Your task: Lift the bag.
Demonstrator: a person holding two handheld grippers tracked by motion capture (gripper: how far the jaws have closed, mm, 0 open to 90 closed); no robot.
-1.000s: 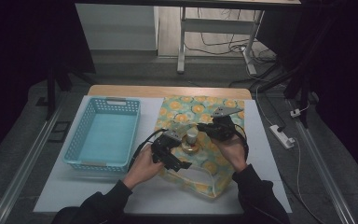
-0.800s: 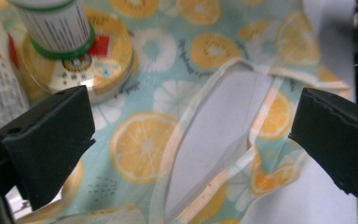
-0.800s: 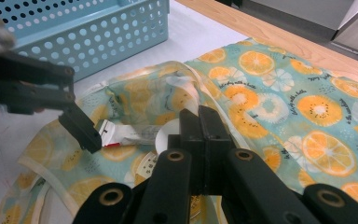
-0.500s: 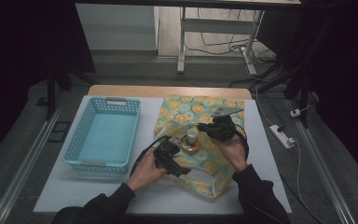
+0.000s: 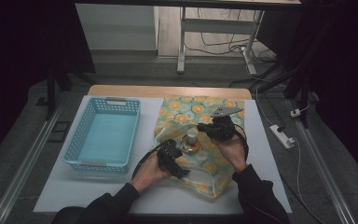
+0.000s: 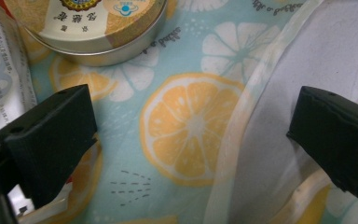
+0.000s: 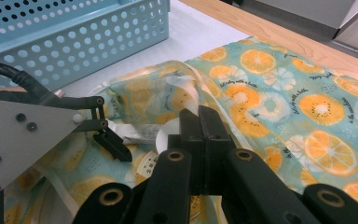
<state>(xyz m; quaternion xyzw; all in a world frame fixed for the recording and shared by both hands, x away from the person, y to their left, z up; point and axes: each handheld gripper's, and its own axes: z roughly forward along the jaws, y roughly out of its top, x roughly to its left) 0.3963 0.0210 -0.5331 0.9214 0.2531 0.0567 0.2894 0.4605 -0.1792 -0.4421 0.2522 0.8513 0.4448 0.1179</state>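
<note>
High view — left tool [image 5: 179,161] low over bag [image 5: 214,119], jaws spread, right tool [image 5: 204,129] closed.

One basket [image 5: 103,134], one citrus-print bag [image 5: 200,112], one round tin [image 6: 88,28], two tongs [image 5: 170,156]

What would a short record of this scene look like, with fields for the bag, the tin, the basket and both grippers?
bag: citrus-print bag lying flat on the white table
tin: round tin on the bag
basket: blue basket, left of the bag
left gripper: left gripper open over the bag, holding nothing
right gripper: right gripper shut, beside the tin
</note>
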